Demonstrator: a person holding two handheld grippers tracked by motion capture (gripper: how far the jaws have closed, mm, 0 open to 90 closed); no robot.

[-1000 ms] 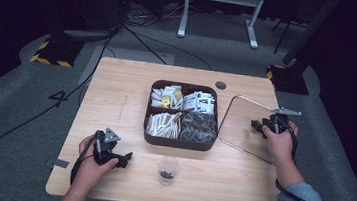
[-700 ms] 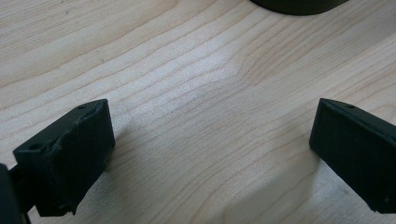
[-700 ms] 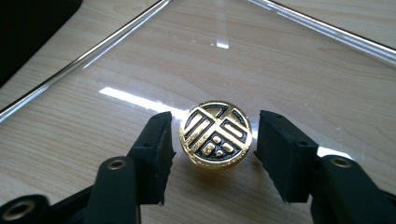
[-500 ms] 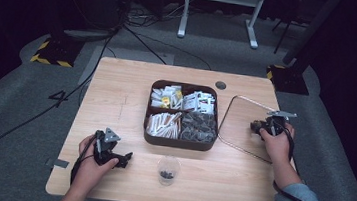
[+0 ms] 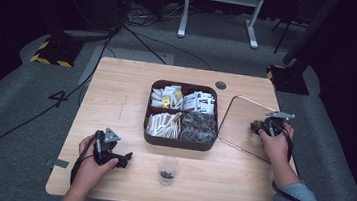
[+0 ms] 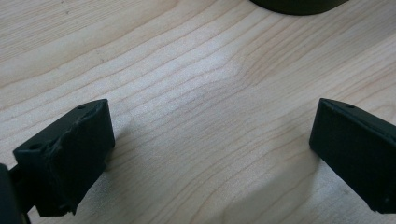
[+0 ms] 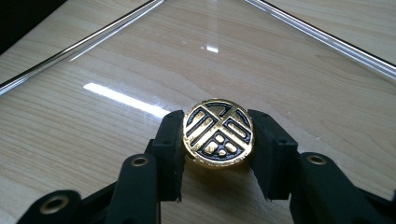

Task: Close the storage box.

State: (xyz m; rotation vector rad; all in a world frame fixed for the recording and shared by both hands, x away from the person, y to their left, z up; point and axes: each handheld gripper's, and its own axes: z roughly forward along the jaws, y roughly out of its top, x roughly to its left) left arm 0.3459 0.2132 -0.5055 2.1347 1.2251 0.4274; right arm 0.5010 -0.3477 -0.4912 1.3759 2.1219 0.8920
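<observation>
A dark four-part tray (image 5: 151,108) is sitting mid-counter (image 5: 117,89), holding packets and sticks, and a small clear cup (image 5: 168,170) is standing just in front of it.

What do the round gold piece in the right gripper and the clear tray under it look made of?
Gold piece: probably foil-wrapped or gilt metal, with crinkled shine and black inlaid pattern. Clear tray: acrylic or glass, with wood grain showing through, glossy highlights and bright edges.

Your right tongs (image 7: 218,154) are matt black plastic, pressed on a glossy gold-and-black coin (image 7: 218,138) that looks like metal. Under it you see a clear, shiny sheet (image 7: 261,60) on the pale, smooth-grained wooden bench (image 6: 201,93).
</observation>
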